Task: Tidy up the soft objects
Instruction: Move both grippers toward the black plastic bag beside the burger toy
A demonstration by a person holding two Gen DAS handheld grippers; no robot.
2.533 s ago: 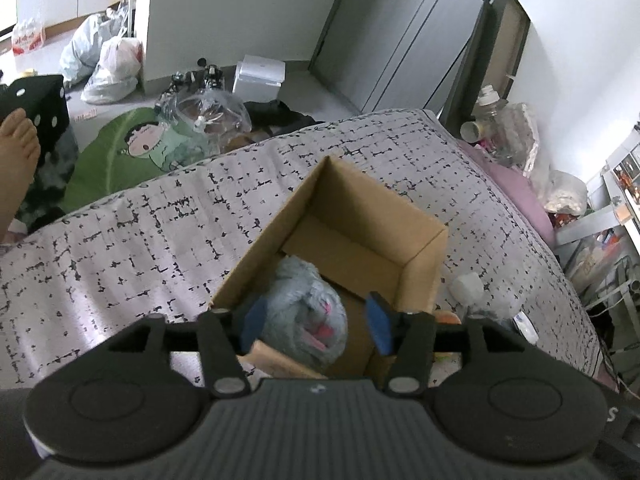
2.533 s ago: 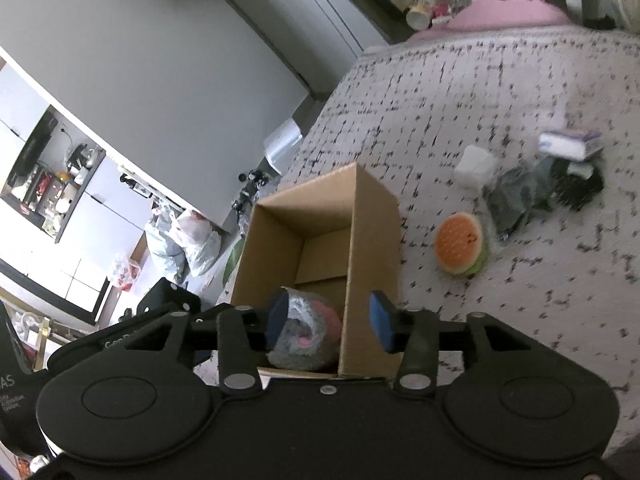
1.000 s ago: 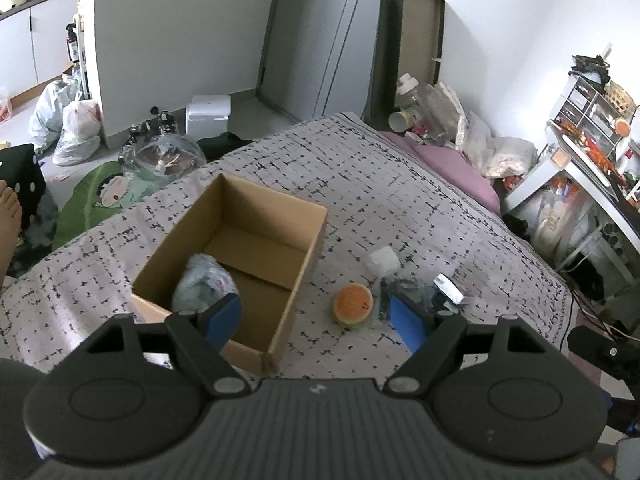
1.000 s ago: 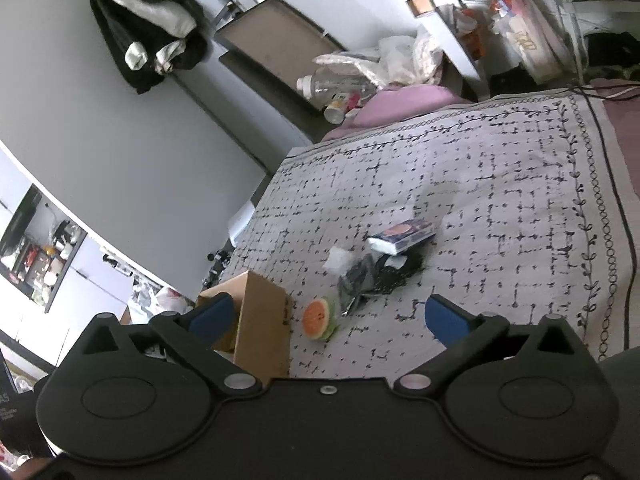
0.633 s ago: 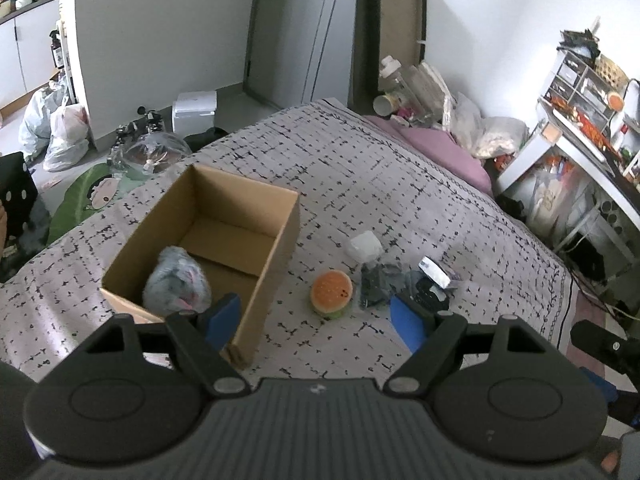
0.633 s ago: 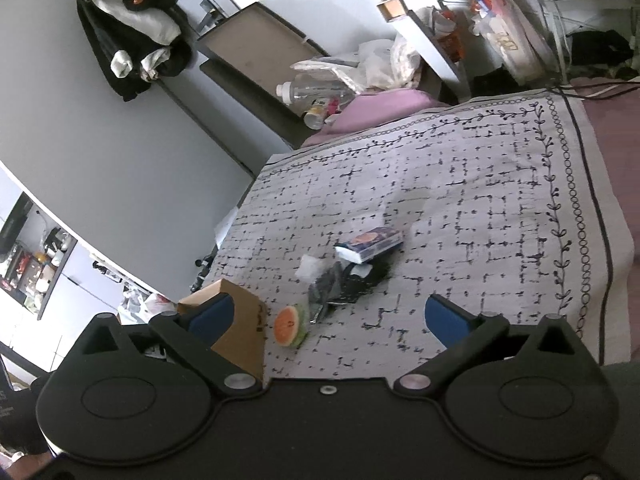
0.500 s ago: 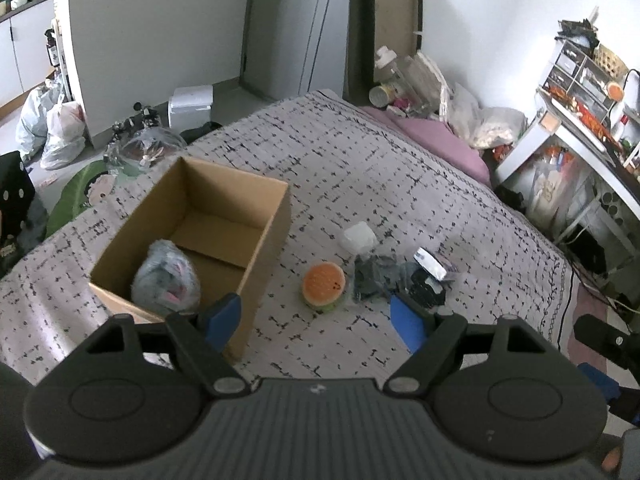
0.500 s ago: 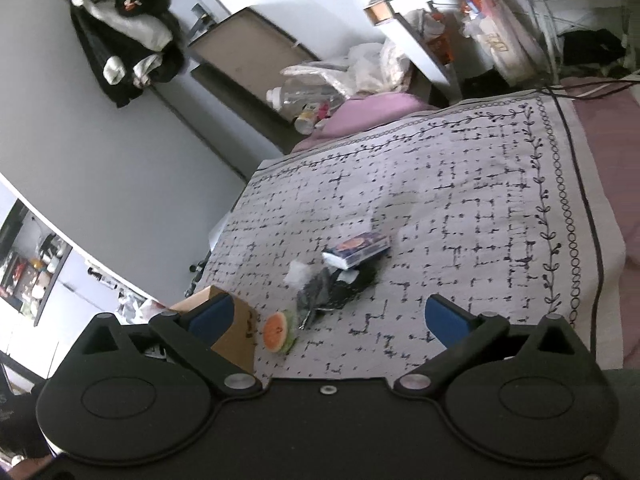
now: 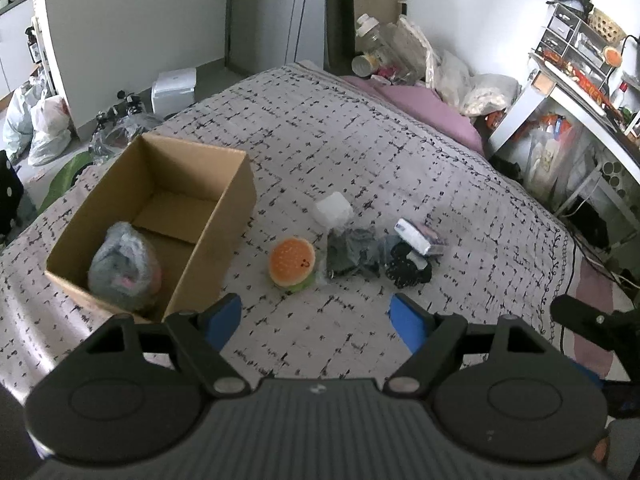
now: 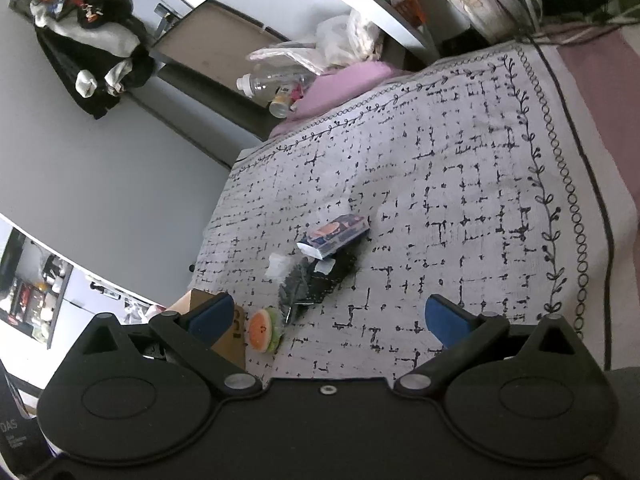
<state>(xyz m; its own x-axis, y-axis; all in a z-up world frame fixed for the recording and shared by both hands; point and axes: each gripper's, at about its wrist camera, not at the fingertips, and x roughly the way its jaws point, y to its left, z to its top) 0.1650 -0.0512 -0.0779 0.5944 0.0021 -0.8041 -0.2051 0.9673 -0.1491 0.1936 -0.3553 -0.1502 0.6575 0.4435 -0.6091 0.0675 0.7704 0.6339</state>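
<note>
Grippers: two. The left gripper (image 9: pixel 316 318) and the right gripper (image 10: pixel 326 318) both hang above the bedspread (image 9: pixel 400 168), blue pads spread wide, holding and touching nothing.
Box: one open cardboard box (image 9: pixel 224 208) on the bedspread's left part, nearest the left gripper.
Stowed soft things: one, a grey plush bundle (image 9: pixel 124 266) with a pink patch, in the box's near corner.
Loose soft things: one burger-shaped squishy toy (image 9: pixel 292 262) just right of the box; touching it, a clear bag of grey cloth (image 9: pixel 352 252); then a black knit piece (image 9: pixel 408 268); one white foam block (image 9: pixel 333 210) behind them.
Other: one small printed packet (image 9: pixel 418 237) lying on the black piece.
Far: pink pillow (image 9: pixel 420 106) and bottles at the bed's far edge.
</note>
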